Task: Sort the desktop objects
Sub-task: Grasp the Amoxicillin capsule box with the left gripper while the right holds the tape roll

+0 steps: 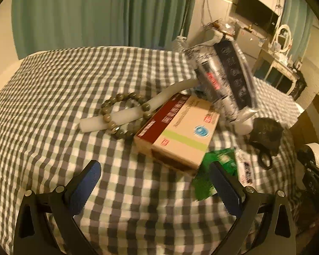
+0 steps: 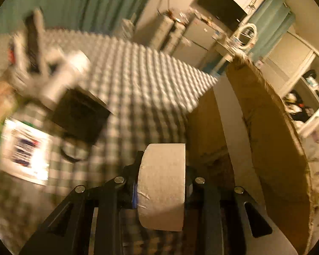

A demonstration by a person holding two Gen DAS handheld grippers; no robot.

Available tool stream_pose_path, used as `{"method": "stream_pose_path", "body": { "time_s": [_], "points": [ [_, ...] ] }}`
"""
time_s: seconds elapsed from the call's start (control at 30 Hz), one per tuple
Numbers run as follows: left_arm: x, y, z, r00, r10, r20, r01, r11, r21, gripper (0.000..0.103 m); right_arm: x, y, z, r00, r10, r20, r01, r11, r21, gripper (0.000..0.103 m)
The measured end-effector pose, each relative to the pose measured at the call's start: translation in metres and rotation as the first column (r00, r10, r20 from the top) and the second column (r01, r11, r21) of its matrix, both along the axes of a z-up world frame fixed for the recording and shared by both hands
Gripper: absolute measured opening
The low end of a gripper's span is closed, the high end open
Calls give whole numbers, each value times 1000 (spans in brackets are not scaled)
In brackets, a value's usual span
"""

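My left gripper [image 1: 157,182] hangs over the checked cloth [image 1: 53,97] with its jaws spread wide and nothing between them. Far left in the pile ahead of it lies a white tube [image 1: 125,114], threaded through a bead bracelet [image 1: 125,114] that rests on it. Just right of these sits a tan and red box [image 1: 178,133], its near right corner overlapping a green packet [image 1: 214,170]. Beyond the box, a silver and black wrapped bundle [image 1: 225,78] slants away toward the far right, and near its lower end lies a black object [image 1: 265,131], too blurred for me to name.

My right gripper [image 2: 161,187] holds a roll of white tape [image 2: 162,182], clamped flat face to flat face between my pads, so that the rim faces the camera. In that view the pile shows at the left, smeared by motion: a white card with dark print [image 2: 25,148] nearest, the black object [image 2: 80,114] just beyond it. To the right of the roll stands an open cardboard box [image 2: 272,140], its tall wall close beside my right finger.
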State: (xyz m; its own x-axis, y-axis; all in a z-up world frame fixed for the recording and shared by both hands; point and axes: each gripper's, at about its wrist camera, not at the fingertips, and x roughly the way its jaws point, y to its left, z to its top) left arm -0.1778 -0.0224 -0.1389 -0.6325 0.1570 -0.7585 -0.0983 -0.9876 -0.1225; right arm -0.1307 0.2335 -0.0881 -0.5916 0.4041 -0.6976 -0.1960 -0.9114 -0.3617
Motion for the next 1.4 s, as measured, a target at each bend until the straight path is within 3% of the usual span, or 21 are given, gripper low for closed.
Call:
{"method": "stream_pose_path", "body": {
  "time_s": [0.1,0.23,0.37,0.47,0.53,0.6,0.67,0.73,0.83,0.9,1.1,1.13,1.3,1.4],
  "points": [
    [-12,10,4,997,-70,-17,69,998,-11,103,7,-4,11,997,54,-54,-59,993,-99,28],
    [-40,18,0,984,-178,-26,175,981,-79,103,7,-3,10,996,75,-49,-82,982,-168,28],
    [-58,12,-8,967,-252,45,253,968,-12,103,9,5,5,996,76,-44,-83,976,-202,28],
    [-45,19,1,946,-310,95,308,951,37,103,7,-1,9,997,69,-43,-77,975,-207,28],
    [-28,24,14,930,-363,52,360,931,60,103,8,-4,9,996,71,-47,-79,974,-212,28],
    [-16,32,21,919,-395,5,395,919,9,103,9,-7,12,996,74,-49,-83,973,-215,28],
    [-16,37,20,922,-386,-9,385,920,-70,103,10,-7,13,996,78,-50,-87,972,-217,28],
    [-29,36,12,940,-339,34,341,936,-92,103,11,-7,14,995,83,-49,-91,972,-215,28],
    [-48,23,3,971,-227,79,227,974,5,102,12,-6,15,996,80,-49,-89,972,-217,28],
    [-57,12,0,983,-148,104,142,988,62,86,12,-6,14,996,80,-47,-88,972,-218,28],
    [-45,6,10,982,-147,118,141,988,56,84,14,-6,16,995,88,-47,-96,969,-226,28],
    [-41,3,12,982,-145,119,138,989,60,80,15,-7,17,995,90,-48,-98,968,-229,28],
    [-4,-8,17,980,-128,150,114,989,98,79,23,-12,26,992,105,-74,-120,963,-239,28],
    [19,-12,18,982,-117,146,110,992,56,79,31,-16,32,990,113,-87,-131,962,-239,28]
  ]
}}
